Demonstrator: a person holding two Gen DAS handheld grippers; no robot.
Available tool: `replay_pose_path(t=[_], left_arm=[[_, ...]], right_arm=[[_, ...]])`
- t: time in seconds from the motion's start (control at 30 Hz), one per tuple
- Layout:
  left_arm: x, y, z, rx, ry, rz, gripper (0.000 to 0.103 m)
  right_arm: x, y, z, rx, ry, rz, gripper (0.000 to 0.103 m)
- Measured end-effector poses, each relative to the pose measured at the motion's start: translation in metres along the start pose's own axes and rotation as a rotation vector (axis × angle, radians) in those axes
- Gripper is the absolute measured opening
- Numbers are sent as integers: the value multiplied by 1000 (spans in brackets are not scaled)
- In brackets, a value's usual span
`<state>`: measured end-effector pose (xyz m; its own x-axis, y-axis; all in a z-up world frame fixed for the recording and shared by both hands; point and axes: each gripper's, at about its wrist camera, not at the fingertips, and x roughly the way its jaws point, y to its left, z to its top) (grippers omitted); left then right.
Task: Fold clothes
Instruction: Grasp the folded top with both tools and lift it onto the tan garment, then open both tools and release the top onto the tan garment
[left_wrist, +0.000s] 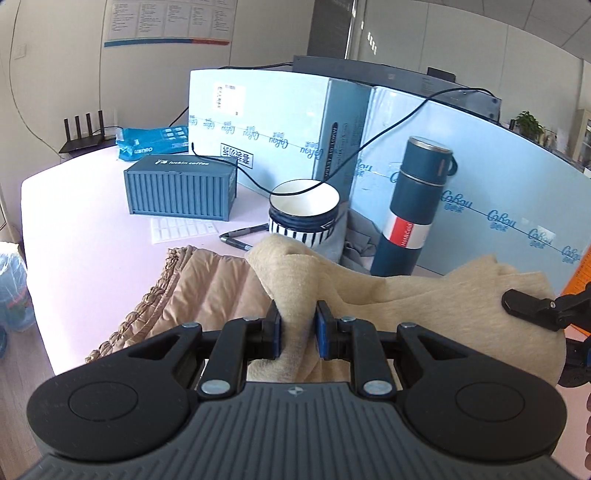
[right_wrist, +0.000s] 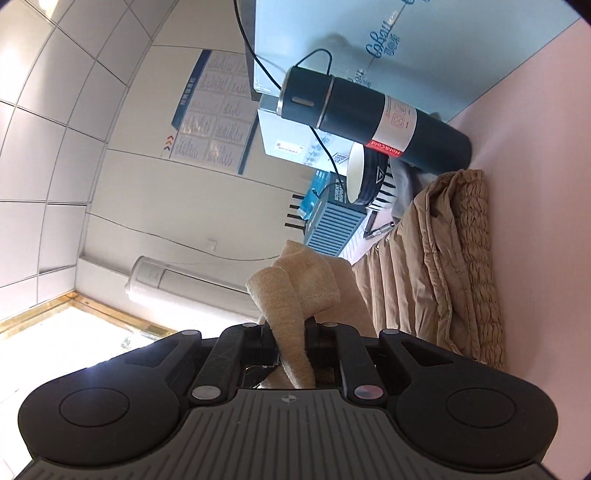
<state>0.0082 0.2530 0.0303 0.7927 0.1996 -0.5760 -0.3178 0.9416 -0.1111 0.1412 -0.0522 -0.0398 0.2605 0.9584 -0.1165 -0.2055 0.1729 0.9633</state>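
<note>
Both my grippers, left gripper (left_wrist: 297, 328) and right gripper (right_wrist: 288, 345), are clamped on the beige knit garment (left_wrist: 388, 291), lifted over a quilted tan jacket (left_wrist: 207, 291) mid-frame. Striped mug (left_wrist: 304, 212), blue thermos (left_wrist: 413, 210) and pen (left_wrist: 240, 236) crowd behind. Pink bench (left_wrist: 81, 236), pale cartons (left_wrist: 266, 122).
</note>
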Motion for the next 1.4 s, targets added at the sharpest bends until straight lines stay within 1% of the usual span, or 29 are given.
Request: replay_pose_path(t=[0.07,0.13,0.2,0.23,0.27,0.3,0.33,0.37,0.43,0.47,0.5,0.53,0.67,0.77,0.83,0.9,1.0,1.07,1.17,1.37,1.4], left_arm=[[20,6,-2,-24,44,49,17],[38,12,-6,-48,91,87,17],[53,17,-11,-61,132,122,20],[60,18,-13,-64,153,138,23],[65,20,-15,-65,170,154,25],[71,21,-16,-65,185,168,34],[76,21,-18,-60,199,188,44],[81,20,-19,-52,213,210,49],[89,18,-22,-33,235,248,66],[92,16,-23,-20,243,260,69],[95,14,-24,-7,250,273,76],[96,12,-25,7,253,284,80],[97,8,-25,37,264,324,83],[92,6,-22,42,261,358,83],[86,6,-20,42,258,381,83],[77,6,-19,39,250,389,84],[64,4,-19,38,241,393,84],[55,2,-21,40,239,392,85],[44,-4,-27,47,242,370,85],[24,-27,-41,63,266,317,85],[21,-31,-45,62,269,306,85]], right_arm=[[17,-12,1,17,19,-25,13],[23,-26,4,26,14,-69,13],[23,-41,9,32,-19,-130,14],[22,-48,11,32,-38,-166,15],[20,-54,14,29,-54,-204,23],[19,-61,16,26,-61,-239,34],[19,-67,18,23,-57,-272,39],[20,-73,19,22,-51,-298,43],[19,-83,21,26,-43,-327,49],[19,-86,21,29,-45,-329,51],[18,-89,22,32,-51,-323,51],[17,-90,22,32,-57,-312,52],[13,-88,23,15,-50,-311,58],[1,-87,22,43,-92,-315,61],[-10,-85,20,52,-117,-316,66],[-23,-82,16,46,-137,-325,74],[-46,-79,5,45,-173,-339,75],[-61,-79,-5,39,-194,-344,75],[-80,-76,-19,6,-209,-361,75],[-111,-63,-56,-107,-196,-439,77],[-116,-61,-63,-127,-191,-445,80]])
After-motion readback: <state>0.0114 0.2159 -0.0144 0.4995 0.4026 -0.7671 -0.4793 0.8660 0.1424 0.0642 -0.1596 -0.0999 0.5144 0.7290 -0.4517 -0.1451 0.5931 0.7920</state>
